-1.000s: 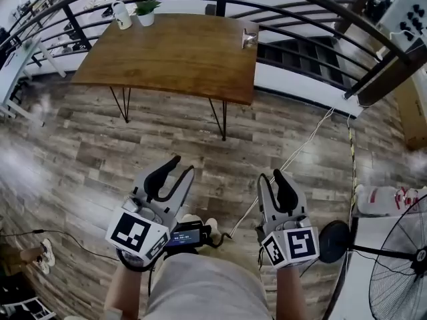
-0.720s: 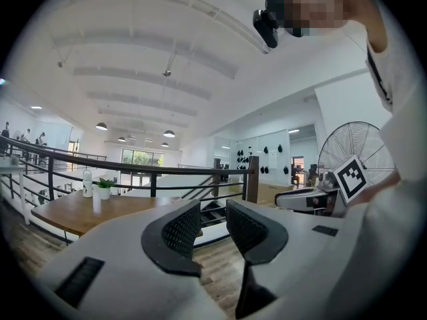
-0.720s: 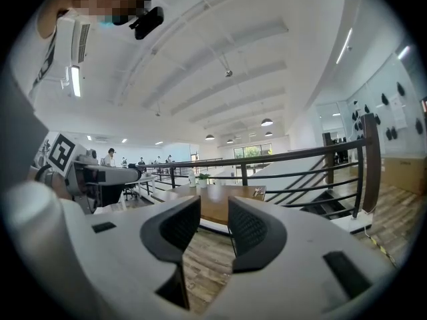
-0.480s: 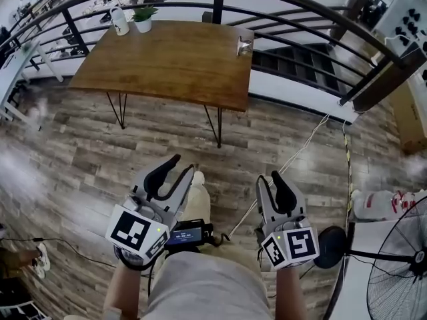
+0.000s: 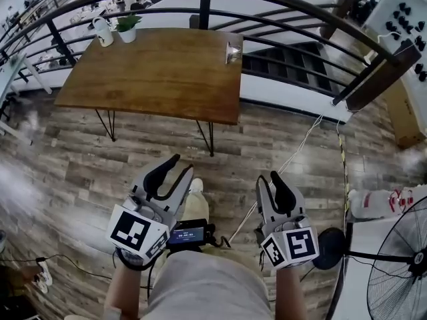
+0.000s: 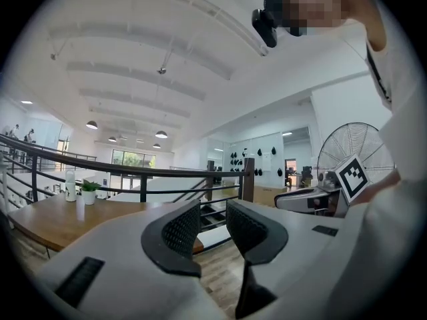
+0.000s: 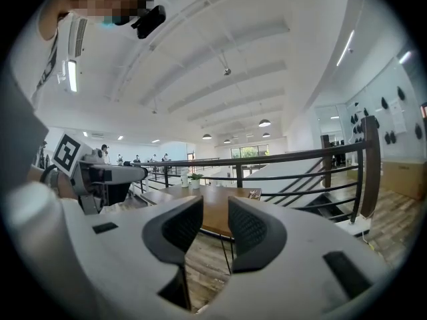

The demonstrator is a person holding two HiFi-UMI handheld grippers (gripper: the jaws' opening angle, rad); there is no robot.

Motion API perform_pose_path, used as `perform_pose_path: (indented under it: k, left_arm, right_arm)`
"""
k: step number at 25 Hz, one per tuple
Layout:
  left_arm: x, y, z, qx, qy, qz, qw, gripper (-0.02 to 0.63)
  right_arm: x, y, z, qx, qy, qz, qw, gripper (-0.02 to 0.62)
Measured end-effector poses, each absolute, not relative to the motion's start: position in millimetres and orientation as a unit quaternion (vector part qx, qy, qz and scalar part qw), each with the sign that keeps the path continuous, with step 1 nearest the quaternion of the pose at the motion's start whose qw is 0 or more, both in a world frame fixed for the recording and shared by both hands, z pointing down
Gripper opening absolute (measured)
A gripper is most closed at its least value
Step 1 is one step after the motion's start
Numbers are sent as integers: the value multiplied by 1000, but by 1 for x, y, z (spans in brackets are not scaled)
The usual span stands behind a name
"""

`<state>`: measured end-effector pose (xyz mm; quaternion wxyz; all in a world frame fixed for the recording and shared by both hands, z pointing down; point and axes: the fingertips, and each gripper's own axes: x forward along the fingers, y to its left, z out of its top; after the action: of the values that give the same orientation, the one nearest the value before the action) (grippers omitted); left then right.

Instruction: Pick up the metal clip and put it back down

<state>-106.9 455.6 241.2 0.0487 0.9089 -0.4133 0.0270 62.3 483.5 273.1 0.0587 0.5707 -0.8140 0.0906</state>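
The metal clip (image 5: 233,52) stands small and shiny at the far right edge of the wooden table (image 5: 153,72), well ahead of both grippers. In the right gripper view the clip (image 7: 254,193) shows just above that gripper's jaws. My left gripper (image 5: 181,167) is held level at waist height, open and empty, and its own view shows the left gripper (image 6: 213,225) with a clear gap. My right gripper (image 5: 269,179) is open too. Its jaws have just been closing a little with nothing between them, as the right gripper (image 7: 215,222) shows in its own view.
A white jug (image 5: 103,31) and a potted plant (image 5: 127,27) stand at the table's far left. A black railing (image 5: 280,5) curves behind the table. A cable (image 5: 293,155) crosses the plank floor, and a standing fan (image 5: 400,265) is at the right.
The table has drawn nearer and shifted left in the head view as the person stepped forward. Both grippers keep their places in front of the body.
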Motion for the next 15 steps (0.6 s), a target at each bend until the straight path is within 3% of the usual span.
perform_pose_path:
  k: [15]
  left_arm:
    - [-85,265,251,922,-380,48,56,123]
  right_arm:
    - [73,305,288,590,-795,120,66,115]
